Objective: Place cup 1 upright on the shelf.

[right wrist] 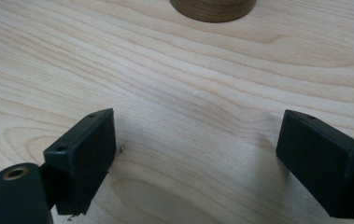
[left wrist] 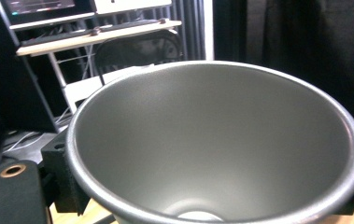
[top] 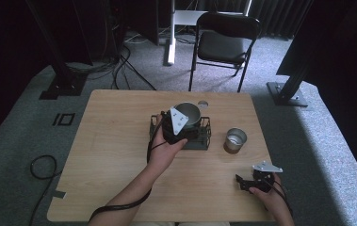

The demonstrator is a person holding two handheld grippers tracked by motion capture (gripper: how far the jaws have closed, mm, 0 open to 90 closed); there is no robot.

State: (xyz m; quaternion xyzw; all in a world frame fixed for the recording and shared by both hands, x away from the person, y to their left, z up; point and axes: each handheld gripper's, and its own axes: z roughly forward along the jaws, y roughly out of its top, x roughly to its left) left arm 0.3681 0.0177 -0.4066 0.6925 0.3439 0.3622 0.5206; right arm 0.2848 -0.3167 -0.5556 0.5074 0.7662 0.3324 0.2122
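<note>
The grey metal cup (top: 188, 113) sits up in the black wire rack (top: 205, 136), which stands around the middle of the table (top: 115, 141), a little toward the far edge. The cup is upright, mouth open to the ceiling, its long axis vertical. In the left gripper view the cup (left wrist: 221, 144) looms right in front of the camera, its flared rim reaching from one black jaw block at the left across to the right border, so the jaws stand on either side of it. Whether they are pressing on the wall or just bracketing it, I cannot tell; the contact is hidden by the rim.

From above, the left gripper (top: 176, 126) is on the near-left side of the cup, over the rack, hand wrapped behind it. This is clearly the hand doing the work; any lift looks like a straight pull upward out of the rack.

Just right of the rack stands a second cup (top: 235, 140), brown-sided with a shiny inside, free on the wood.

Out at the near right corner, the right gripper (top: 247, 182) rests low on the table, well apart from the rack. Its view shows the jaws spread wide, nothing between them but bare wood, with the brown cup's base (right wrist: 213, 8) ahead.
</note>
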